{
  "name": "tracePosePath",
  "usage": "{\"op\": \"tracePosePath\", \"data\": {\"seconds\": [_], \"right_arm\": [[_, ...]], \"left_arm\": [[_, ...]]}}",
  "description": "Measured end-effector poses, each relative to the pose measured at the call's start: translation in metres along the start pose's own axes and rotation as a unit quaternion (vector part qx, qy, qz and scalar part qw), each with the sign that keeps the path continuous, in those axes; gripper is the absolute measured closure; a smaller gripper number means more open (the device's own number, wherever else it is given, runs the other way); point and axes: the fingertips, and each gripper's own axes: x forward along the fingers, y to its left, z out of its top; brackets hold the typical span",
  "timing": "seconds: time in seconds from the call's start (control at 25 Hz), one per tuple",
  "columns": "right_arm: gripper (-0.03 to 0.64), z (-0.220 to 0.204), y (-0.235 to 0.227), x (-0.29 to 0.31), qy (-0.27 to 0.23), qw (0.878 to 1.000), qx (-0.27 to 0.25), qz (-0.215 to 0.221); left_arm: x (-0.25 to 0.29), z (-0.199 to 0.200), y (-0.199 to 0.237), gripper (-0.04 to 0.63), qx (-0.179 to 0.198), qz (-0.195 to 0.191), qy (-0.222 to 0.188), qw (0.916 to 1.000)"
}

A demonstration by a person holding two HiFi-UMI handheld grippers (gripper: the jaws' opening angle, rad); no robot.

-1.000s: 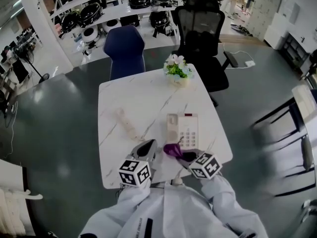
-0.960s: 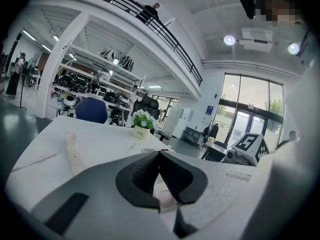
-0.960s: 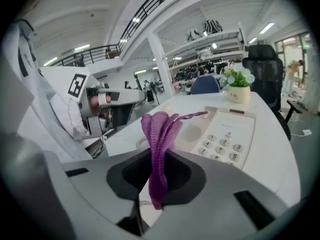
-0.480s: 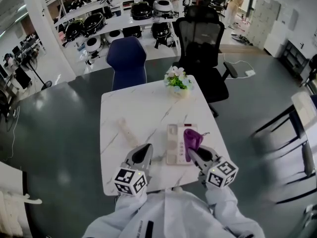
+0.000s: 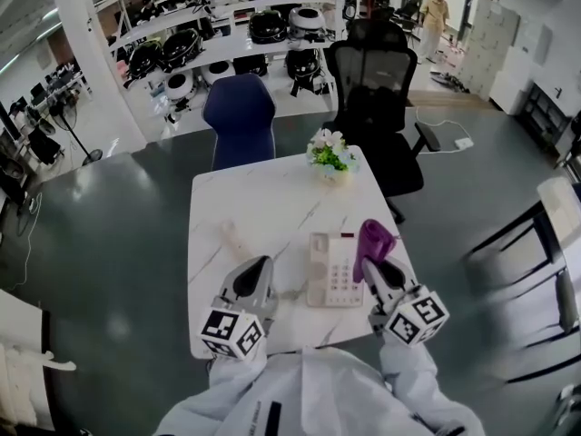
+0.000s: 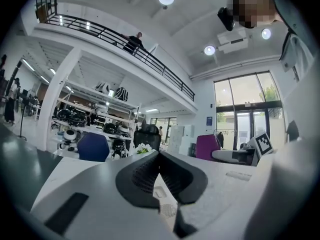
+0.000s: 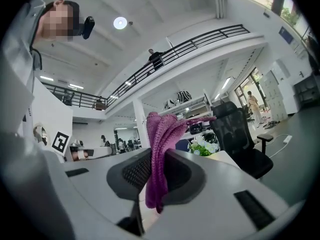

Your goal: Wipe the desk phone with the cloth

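Head view looks steeply down over the tabletop [image 5: 263, 198]; both gripper views, low above it, share the flowers [image 6: 143, 148].

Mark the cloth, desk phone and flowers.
cloth [image 5: 375, 240], head view, middle of the bunched purple fold.
desk phone [image 5: 345, 278], head view, on the keypad.
flowers [image 5: 329, 153], head view, on the blossoms.
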Motion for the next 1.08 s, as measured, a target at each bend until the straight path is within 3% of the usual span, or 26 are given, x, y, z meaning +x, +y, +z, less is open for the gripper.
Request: {"op": "tracePosePath", "data": {"seconds": [0.4, 1.08], "right_arm": [[0.575, 0.014, -0.011, -0.001, -0.012, 0.999, -0.029, -0.023], [0.576, 0.013, -0.022, 0.000, -0.003, 0.999, -0.038, -0.031]], "left_arm": [[-0.001, 0.019, 0.011, 0.598, 0.016, 0.027, -0.014, 0.9994], [0.002, 0.019, 0.012, 0.598, 0.034, 0.038, -0.004, 0.9987]]}}
